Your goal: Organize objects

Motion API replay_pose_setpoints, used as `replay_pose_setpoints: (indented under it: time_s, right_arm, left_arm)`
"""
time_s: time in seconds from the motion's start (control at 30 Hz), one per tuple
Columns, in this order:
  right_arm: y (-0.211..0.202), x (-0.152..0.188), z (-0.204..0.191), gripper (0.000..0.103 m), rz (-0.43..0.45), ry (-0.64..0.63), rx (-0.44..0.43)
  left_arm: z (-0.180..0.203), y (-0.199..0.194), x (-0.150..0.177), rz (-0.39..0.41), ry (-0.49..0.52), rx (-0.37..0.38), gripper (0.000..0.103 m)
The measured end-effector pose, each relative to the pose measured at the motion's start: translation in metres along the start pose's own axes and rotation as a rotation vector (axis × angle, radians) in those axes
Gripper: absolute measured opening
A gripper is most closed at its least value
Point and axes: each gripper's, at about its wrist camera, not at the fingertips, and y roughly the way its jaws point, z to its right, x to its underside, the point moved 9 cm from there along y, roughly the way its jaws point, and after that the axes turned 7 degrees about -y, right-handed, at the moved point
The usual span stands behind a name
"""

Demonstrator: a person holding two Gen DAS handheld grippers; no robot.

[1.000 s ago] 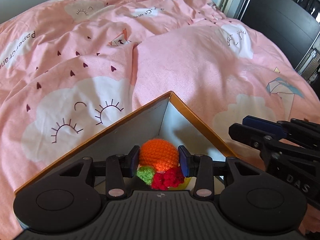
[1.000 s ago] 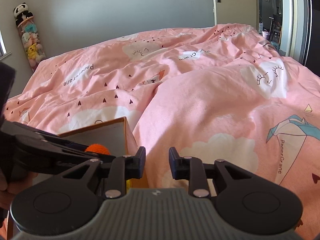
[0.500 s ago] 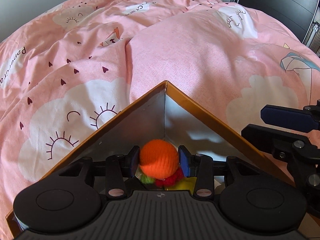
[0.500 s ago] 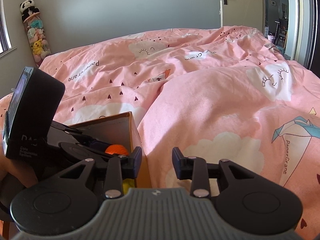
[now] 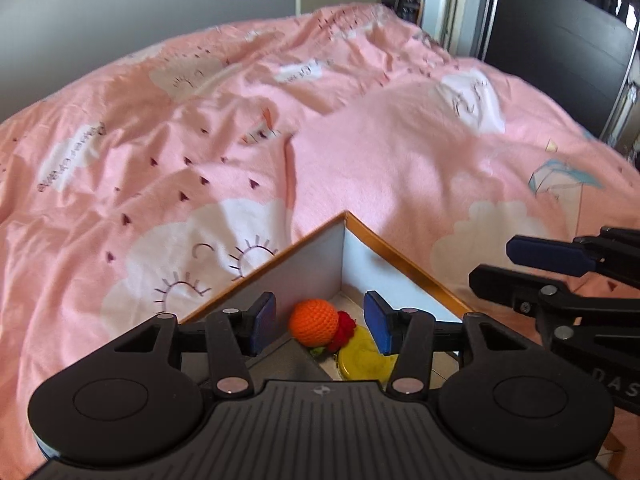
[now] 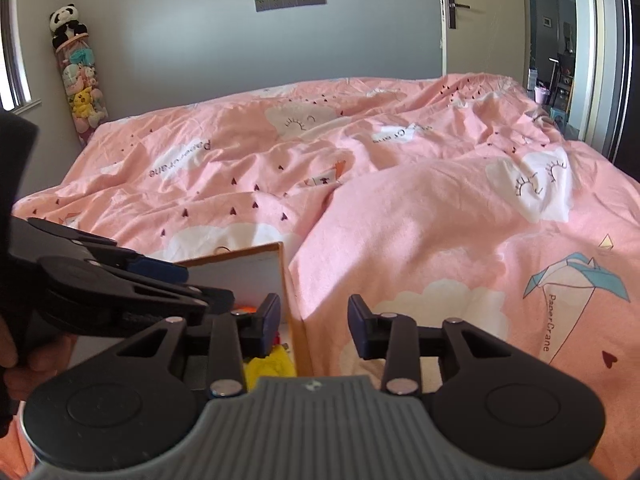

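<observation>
An open cardboard box point(image 5: 404, 264) with white inner walls sits on the pink bed. In its far corner lie an orange crocheted ball point(image 5: 314, 322), a red crocheted piece point(image 5: 346, 330), a bit of green point(image 5: 318, 352) and a yellow item point(image 5: 362, 358). My left gripper point(image 5: 320, 322) is open above the box, the ball loose below its fingers. My right gripper point(image 6: 314, 320) is open and empty, over the box's right wall point(image 6: 294, 304). The right gripper also shows in the left wrist view point(image 5: 560, 264).
The pink patterned duvet point(image 6: 400, 200) covers the whole bed, with a raised fold to the right of the box. A tube of plush toys point(image 6: 80, 80) stands in the far left corner. A door point(image 6: 480, 20) and dark wardrobe point(image 5: 560, 40) are at the right.
My left gripper has opened and let go of the orange ball, which now lies in the box corner. The left gripper has lifted and tilted up. The right gripper has opened a little wider.
</observation>
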Motion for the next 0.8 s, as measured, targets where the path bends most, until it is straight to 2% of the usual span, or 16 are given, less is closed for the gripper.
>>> replay_pose_setpoints:
  time_s: [0.07,0.27,0.43,0.47,0.6,0.8]
  right_arm:
    - [-0.012,-0.001,-0.006,0.050,0.020,-0.009,-0.013]
    - [-0.053,-0.001,-0.033,0.050,0.086,-0.043,-0.086]
    - [-0.094,0.002,-0.063,0.052,0.161,-0.124,-0.121]
    - [-0.102,0.003,-0.067,0.056,0.176,-0.134,-0.125]
    - [-0.133,0.007,-0.082,0.058,0.229,-0.152,-0.142]
    - [-0.168,0.016,-0.092,0.067,0.300,-0.159,-0.119]
  left_arm:
    - [-0.003,-0.025,0.000,0.052,-0.042,-0.010,0.058]
    - [-0.018,-0.097,0.021,0.203,-0.232,-0.055,0.058]
    - [-0.026,-0.145,0.050,0.295,-0.304,-0.121,0.058]
    - [-0.027,-0.154,0.056,0.311,-0.317,-0.133,0.058]
    - [-0.028,-0.180,0.075,0.348,-0.339,-0.144,0.058]
    - [-0.018,-0.211,0.092,0.410,-0.277,-0.159,0.059]
